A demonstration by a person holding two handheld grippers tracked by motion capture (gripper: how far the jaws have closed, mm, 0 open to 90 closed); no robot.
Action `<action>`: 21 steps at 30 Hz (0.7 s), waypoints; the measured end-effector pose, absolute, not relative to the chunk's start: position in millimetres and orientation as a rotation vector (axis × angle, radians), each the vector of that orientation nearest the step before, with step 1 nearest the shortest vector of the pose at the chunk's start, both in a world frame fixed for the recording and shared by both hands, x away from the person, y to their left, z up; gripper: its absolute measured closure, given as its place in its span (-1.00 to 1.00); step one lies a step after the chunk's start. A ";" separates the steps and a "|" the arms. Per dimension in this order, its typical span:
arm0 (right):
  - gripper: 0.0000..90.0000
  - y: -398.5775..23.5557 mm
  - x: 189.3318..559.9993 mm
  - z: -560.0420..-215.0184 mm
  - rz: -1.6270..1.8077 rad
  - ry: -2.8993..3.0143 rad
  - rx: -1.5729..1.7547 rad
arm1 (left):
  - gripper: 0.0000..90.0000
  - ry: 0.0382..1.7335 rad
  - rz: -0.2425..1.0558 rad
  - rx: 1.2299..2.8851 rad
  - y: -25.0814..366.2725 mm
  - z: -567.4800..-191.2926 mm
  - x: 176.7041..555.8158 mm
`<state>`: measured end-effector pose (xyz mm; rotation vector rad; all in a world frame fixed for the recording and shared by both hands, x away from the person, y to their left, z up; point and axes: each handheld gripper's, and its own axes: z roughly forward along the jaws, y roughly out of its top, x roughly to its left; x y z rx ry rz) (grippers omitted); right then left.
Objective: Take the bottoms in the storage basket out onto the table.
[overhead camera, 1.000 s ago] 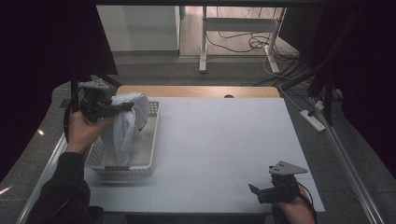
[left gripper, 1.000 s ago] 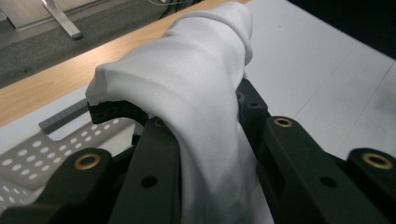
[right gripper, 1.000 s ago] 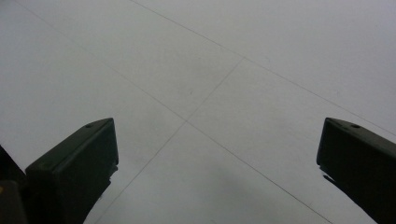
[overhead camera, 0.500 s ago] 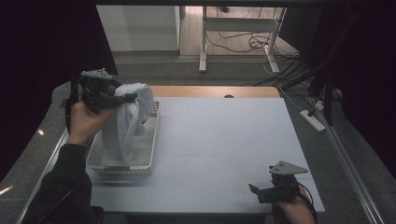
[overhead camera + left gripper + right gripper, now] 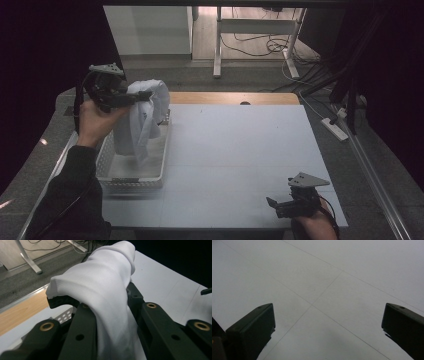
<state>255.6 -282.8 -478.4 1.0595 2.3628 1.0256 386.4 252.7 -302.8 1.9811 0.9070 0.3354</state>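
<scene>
- The left gripper (image 5: 145, 95) is raised above the white basket (image 5: 131, 175) at the left side of the bench (image 5: 240, 150), jaws clamped on a white cloth (image 5: 137, 125).
- The cloth hangs from the jaws, its lower end dangling down into the basket.
- The right gripper (image 5: 272, 205) sits low at the near right corner of the bench, jaws spread wide with nothing between them.

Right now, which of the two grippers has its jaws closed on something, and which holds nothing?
The left gripper is shut on the white cloth, above the basket. The right gripper stands open above the bare table.
</scene>
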 end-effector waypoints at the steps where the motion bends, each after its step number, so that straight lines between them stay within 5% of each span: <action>1: -1.00 -282.8 255.6 -478.4 1.028 2.362 1.060 | 0.68 0.898 0.338 1.982 249.4 -300.0 387.2; 21: -1.00 -283.0 255.2 -478.4 1.033 2.363 1.056 | 0.68 0.828 0.312 1.985 214.7 -284.0 395.1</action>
